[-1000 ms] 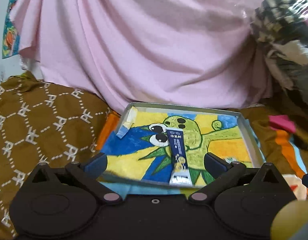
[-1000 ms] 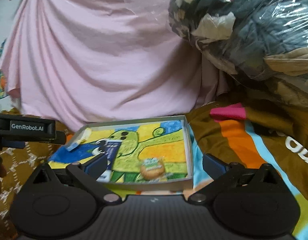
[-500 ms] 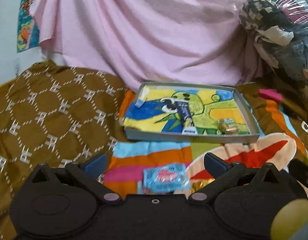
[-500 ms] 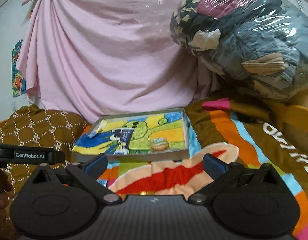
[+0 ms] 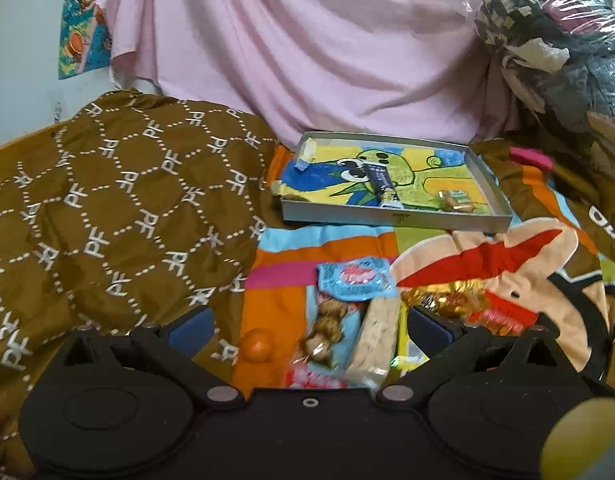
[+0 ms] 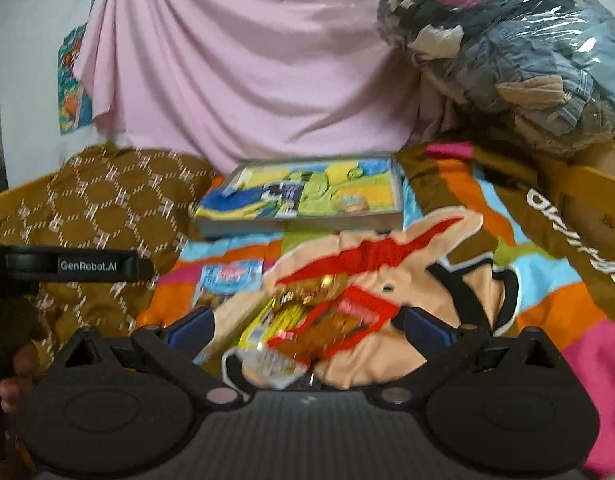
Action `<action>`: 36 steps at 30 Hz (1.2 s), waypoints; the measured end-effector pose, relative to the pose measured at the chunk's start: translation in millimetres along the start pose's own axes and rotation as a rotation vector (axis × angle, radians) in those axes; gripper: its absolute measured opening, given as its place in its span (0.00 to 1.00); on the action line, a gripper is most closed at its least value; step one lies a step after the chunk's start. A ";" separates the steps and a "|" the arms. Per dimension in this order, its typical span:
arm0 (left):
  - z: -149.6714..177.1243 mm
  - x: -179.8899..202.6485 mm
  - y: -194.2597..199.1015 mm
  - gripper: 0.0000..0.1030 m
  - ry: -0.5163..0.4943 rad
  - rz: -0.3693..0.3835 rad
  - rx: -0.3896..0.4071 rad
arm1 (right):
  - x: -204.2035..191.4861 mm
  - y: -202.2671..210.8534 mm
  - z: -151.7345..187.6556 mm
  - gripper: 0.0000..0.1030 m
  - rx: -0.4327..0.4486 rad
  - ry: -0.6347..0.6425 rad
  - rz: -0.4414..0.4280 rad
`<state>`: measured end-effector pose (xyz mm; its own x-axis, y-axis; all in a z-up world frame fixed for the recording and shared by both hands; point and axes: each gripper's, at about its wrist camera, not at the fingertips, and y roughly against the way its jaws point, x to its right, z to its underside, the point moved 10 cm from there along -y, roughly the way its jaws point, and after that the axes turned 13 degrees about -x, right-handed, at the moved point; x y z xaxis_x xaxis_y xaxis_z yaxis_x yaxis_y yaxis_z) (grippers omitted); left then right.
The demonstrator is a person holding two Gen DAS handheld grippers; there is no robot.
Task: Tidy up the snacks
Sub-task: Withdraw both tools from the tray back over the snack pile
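Note:
A grey tray point(image 5: 395, 219) with a cartoon picture lies on the bed; it holds a dark blue bar point(image 5: 381, 178) and a small gold snack point(image 5: 453, 201). It also shows in the right wrist view point(image 6: 299, 222). Loose snacks lie in front: a light blue packet point(image 5: 353, 278), a pale cracker bar point(image 5: 377, 332), gold wrappers point(image 5: 447, 298), an orange ball point(image 5: 258, 346). My left gripper point(image 5: 309, 328) is open and empty above them. My right gripper point(image 6: 305, 326) is open and empty over a red packet point(image 6: 347, 320) and a yellow packet point(image 6: 271, 322).
A brown patterned cushion point(image 5: 107, 216) lies to the left. A pink sheet point(image 5: 307, 48) hangs behind the tray. A plastic-wrapped bundle of clothes point(image 6: 507, 48) sits at the back right. The colourful blanket point(image 6: 527, 280) covers the bed.
Both grippers have drawn back from the tray toward the near side. The pile of loose snacks has come into view between the fingers. Both stayed open.

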<state>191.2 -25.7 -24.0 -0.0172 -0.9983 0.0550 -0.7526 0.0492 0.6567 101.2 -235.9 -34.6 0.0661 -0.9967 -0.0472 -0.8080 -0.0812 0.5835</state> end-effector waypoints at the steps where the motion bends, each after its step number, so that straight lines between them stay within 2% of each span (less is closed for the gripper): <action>1: 4.2 -1.9 2.1 0.99 -0.002 -0.003 -0.002 | -2.1 1.3 4.8 1.00 -0.009 0.006 0.005; 7: 27.3 -13.3 14.6 0.99 -0.027 -0.029 -0.002 | -3.4 11.8 19.8 1.00 -0.018 0.004 0.042; 15: 46.0 -8.3 22.0 0.99 -0.058 -0.034 -0.025 | 0.7 18.3 31.1 1.00 -0.025 0.019 0.064; 27: 55.0 1.7 24.8 0.99 -0.086 -0.023 -0.027 | 1.4 17.0 33.2 1.00 -0.036 0.025 0.055; 36: 48.3 -2.2 25.8 0.99 -0.078 -0.028 -0.023 | 1.2 16.4 34.6 1.00 -0.041 0.035 0.057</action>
<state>140.0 -23.7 -43.5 -0.0483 -0.9986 -0.0214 -0.7380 0.0213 0.6744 67.7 -238.5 -53.1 0.0419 -0.9990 0.0145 -0.7863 -0.0240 0.6174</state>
